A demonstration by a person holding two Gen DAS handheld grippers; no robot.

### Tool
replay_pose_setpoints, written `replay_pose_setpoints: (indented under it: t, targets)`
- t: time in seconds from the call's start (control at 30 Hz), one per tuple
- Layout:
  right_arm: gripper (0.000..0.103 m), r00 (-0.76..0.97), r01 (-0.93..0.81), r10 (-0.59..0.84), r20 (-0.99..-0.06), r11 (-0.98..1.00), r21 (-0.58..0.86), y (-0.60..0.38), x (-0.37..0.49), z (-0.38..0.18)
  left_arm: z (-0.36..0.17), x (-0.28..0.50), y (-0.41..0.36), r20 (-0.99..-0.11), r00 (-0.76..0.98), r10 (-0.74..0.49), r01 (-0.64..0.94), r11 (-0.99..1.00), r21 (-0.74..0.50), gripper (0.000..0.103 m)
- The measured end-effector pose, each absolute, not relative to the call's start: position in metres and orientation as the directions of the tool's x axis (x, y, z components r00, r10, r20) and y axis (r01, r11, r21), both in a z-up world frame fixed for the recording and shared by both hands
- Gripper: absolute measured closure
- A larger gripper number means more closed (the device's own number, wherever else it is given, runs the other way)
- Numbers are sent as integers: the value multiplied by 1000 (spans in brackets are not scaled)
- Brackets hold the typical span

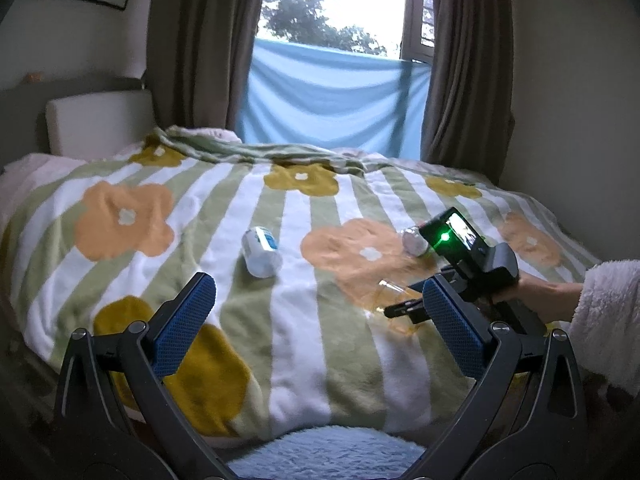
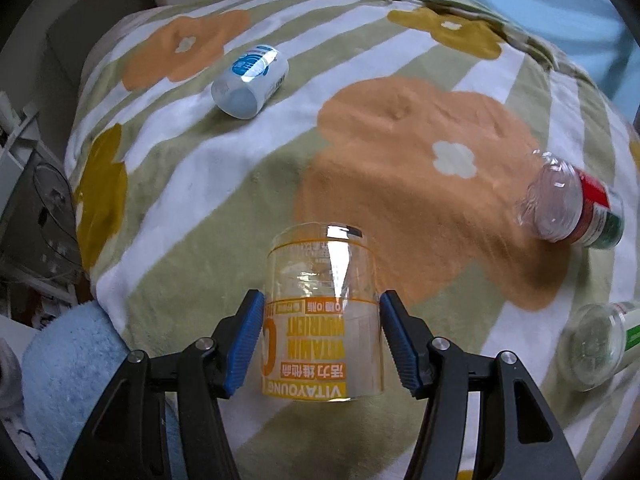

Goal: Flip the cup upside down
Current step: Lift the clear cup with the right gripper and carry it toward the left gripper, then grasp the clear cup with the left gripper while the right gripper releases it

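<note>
A clear plastic cup (image 2: 322,312) with orange print stands on the flowered blanket (image 2: 400,152), its print upside down and its closed base uppermost. My right gripper (image 2: 322,340) has its blue pads on both sides of the cup, touching or nearly touching its walls. In the left wrist view the cup (image 1: 390,298) shows faintly beside the right gripper (image 1: 404,310). My left gripper (image 1: 316,320) is open and empty, held above the near part of the bed.
A white bottle with a blue label (image 2: 250,82) lies at the back left. A clear bottle with a red label (image 2: 568,204) lies at the right, another clear container (image 2: 596,346) below it. A blue towel (image 2: 68,368) is at the near left.
</note>
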State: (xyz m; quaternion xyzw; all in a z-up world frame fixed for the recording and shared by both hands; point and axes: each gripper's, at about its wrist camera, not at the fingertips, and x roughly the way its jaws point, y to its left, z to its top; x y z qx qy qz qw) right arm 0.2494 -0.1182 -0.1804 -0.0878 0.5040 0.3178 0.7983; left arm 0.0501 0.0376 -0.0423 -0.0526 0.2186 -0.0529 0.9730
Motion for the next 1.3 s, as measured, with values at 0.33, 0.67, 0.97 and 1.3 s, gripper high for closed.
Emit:
replay_pose_setpoints:
  t: [0.33, 0.67, 0.97, 1.3]
  targets:
    - [1, 400, -570, 619, -676, 745, 345, -158, 220, -123, -36, 95, 33, -544, 812, -213, 96, 967, -235, 0]
    - [1, 738, -564, 593, -323, 804, 188, -212, 85, -18, -100, 234, -26, -758, 392, -521, -81, 801, -593, 1]
    - [1, 839, -479, 486, -244, 873, 92, -240, 0, -49, -187, 278, -55, -850, 232, -473, -324, 786, -526, 11]
    - [1, 821, -475, 490, -292, 871, 127, -242, 5, -87, -220, 305, -53, -857, 197, -477, -394, 762, -514, 37]
